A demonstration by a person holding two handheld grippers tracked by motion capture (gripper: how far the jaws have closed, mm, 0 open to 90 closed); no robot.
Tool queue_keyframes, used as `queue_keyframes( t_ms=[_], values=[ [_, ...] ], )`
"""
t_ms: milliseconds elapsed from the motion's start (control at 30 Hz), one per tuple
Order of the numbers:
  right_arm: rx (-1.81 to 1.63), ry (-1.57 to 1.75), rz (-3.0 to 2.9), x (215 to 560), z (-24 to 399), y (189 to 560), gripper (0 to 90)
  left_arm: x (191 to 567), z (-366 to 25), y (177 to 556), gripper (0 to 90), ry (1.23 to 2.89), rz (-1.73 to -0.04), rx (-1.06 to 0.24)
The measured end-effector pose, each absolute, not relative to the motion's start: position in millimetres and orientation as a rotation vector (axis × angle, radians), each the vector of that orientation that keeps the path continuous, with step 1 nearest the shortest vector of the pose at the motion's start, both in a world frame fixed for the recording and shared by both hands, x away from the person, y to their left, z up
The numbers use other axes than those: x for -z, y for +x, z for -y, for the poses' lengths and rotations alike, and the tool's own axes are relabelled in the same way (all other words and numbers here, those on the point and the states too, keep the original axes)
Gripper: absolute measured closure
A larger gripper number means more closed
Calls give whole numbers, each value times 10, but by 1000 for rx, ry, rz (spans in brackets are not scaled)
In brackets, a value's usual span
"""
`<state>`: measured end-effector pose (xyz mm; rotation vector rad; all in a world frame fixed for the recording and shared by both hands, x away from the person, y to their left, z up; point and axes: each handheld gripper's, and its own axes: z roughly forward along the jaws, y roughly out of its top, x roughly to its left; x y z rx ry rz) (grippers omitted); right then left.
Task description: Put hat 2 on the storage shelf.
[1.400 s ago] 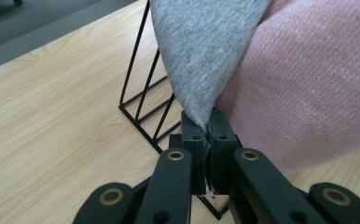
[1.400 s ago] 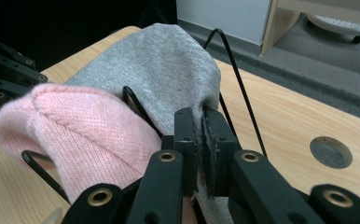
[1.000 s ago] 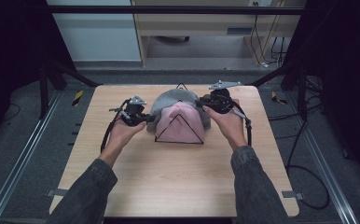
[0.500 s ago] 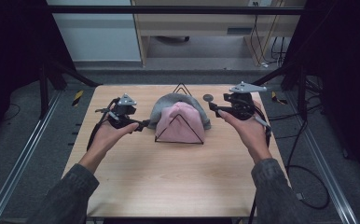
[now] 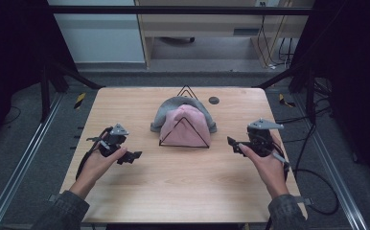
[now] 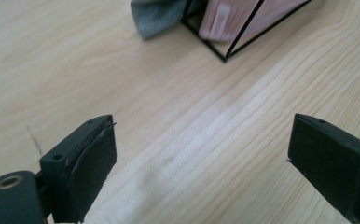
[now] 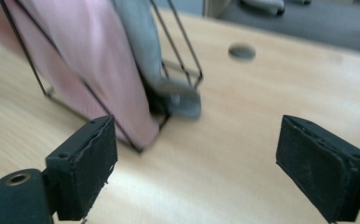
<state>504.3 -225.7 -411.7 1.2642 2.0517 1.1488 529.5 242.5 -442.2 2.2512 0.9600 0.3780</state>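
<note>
both grippers (image 5: 134, 156) (image 5: 233, 143) now back from the pink hat (image 5: 185, 128), jaws just opened wide, empty

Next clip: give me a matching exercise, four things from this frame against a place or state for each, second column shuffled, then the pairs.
Things:
1. pink hat
2. grey hat
3. left gripper
4. dark round spot

Place or state:
A. on the table near its far edge
B. jaws open, nothing between them
C. draped at the front of the wire rack
D. behind the pink one on the rack

Pairs: 1-C, 2-D, 3-B, 4-A
</note>
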Motion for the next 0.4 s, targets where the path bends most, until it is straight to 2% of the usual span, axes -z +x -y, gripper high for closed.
queue_keyframes(
  t_ms=[33,67,233,400],
  values=[
    [-1149,1264,-2052,4117,2257,5043,117,4463,-2448,5281,74,2248,-969,-379],
    [-1122,1290,-2081,4290,2271,5008,98,4528,-2481,5239,75,2252,-986,-380],
    [-1048,1374,-2117,4677,2337,4931,94,4688,-2570,5106,74,2270,-1027,-356],
    [-962,1434,-2183,4859,2411,4912,102,4801,-2604,5118,68,2316,-1052,-340]
  ],
)
